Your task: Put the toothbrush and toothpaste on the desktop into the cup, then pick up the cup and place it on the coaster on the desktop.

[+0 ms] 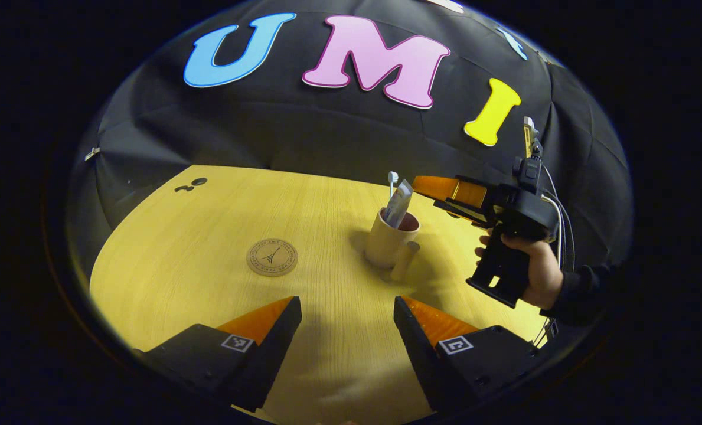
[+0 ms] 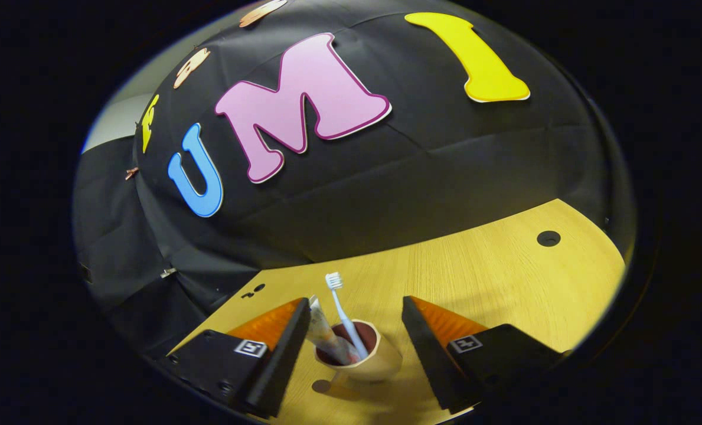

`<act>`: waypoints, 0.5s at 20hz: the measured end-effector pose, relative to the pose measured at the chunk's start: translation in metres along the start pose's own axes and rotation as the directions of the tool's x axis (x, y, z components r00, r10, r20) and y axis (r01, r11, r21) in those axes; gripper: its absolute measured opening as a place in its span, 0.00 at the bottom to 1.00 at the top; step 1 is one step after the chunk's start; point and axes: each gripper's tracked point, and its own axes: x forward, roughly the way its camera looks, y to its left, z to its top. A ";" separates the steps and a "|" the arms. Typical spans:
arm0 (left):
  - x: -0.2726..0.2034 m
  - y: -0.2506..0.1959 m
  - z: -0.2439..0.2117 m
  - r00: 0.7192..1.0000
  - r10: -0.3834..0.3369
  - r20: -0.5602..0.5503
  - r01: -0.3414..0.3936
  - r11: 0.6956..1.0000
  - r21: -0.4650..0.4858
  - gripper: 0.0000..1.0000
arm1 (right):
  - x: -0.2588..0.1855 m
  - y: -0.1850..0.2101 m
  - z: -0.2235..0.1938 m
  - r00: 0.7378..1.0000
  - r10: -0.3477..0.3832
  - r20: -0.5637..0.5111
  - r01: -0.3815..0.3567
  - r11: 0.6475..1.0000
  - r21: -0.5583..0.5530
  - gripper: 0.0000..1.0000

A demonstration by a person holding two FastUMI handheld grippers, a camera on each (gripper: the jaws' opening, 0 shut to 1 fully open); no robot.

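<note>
Standing on the wooden surface [image 1: 209, 283], the tan cup [image 1: 386, 239] holds the toothbrush [image 1: 392, 180] and the toothpaste [image 1: 399, 203]. Left of the cup, apart from it, lies the round coaster [image 1: 272, 257]. The right hand-held gripper [image 2: 355, 321], held by a hand [image 1: 534, 268], hangs above the cup with its fingers spread wide, gripping nothing. The left hand-held gripper [image 1: 347, 313] is near the cup, open and empty too.

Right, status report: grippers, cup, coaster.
Left gripper open, low over the desktop. Right gripper open, jaws either side of the cup, not touching. Toothbrush and toothpaste in cup. Coaster bare.
</note>
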 end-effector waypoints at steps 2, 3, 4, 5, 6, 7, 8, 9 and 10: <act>-0.004 0.005 -0.004 1.000 0.018 -0.001 -0.018 1.000 -0.015 0.98 | -0.008 0.003 -0.006 0.999 -0.023 -0.048 0.021 0.999 -0.026 0.98; -0.005 0.009 -0.006 1.000 0.028 -0.002 -0.028 0.999 -0.025 0.98 | -0.012 0.005 -0.010 0.996 -0.037 -0.080 0.034 0.998 -0.046 0.98; -0.007 0.012 -0.007 1.000 0.031 -0.002 -0.031 0.999 -0.036 0.98 | -0.016 0.009 -0.012 0.993 -0.044 -0.107 0.037 0.997 -0.072 0.98; -0.008 0.014 -0.009 1.000 0.028 -0.006 -0.028 0.998 -0.048 0.98 | -0.016 0.009 -0.014 0.989 -0.070 -0.134 0.057 0.993 -0.099 0.98; -0.010 0.016 -0.012 1.000 0.026 -0.013 -0.027 0.998 -0.055 0.98 | -0.018 0.010 -0.017 0.982 -0.091 -0.167 0.071 0.990 -0.122 0.98; -0.011 0.021 -0.013 0.999 0.031 -0.016 -0.031 0.998 -0.056 0.98 | -0.020 0.014 -0.019 0.977 -0.092 -0.192 0.068 0.989 -0.129 0.98; -0.014 0.026 -0.013 0.999 0.035 -0.014 -0.036 0.998 -0.053 0.98 | -0.020 0.017 -0.020 0.972 -0.095 -0.216 0.067 0.989 -0.131 0.98; -0.015 0.030 -0.013 0.999 0.040 -0.011 -0.040 0.998 -0.051 0.98 | -0.021 0.021 -0.021 0.966 -0.100 -0.238 0.070 0.989 -0.133 0.98; -0.017 0.033 -0.014 0.999 0.041 -0.009 -0.042 0.998 -0.052 0.98 | -0.020 0.024 -0.023 0.960 -0.105 -0.260 0.071 0.988 -0.136 0.98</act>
